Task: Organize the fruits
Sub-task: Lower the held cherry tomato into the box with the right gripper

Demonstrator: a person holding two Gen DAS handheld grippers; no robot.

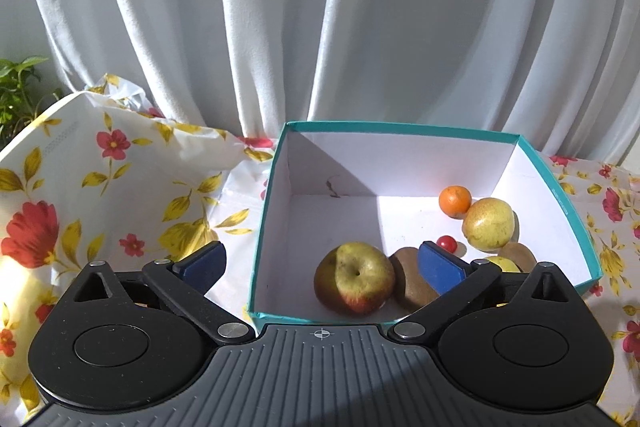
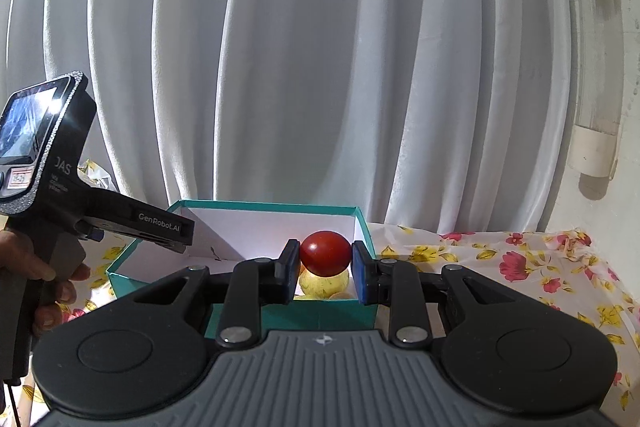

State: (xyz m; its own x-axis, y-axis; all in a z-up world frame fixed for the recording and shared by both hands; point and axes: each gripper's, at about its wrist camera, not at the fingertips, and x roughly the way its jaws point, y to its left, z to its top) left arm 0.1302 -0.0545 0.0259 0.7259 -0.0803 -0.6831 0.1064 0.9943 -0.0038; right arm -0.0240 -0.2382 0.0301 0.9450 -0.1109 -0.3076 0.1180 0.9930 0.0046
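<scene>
Left wrist: fruits inside box

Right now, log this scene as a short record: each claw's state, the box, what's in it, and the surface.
left claw: open, empty, over the box's near-left part
right claw: shut on red tomato, held above the box's near edge
box: teal outside, white inside, open top
box contents: apple, kiwi, orange, yellow-green pear, small red cherry tomato, more fruit partly hidden at the near right
surface: floral tablecloth
backdrop: white curtain
</scene>
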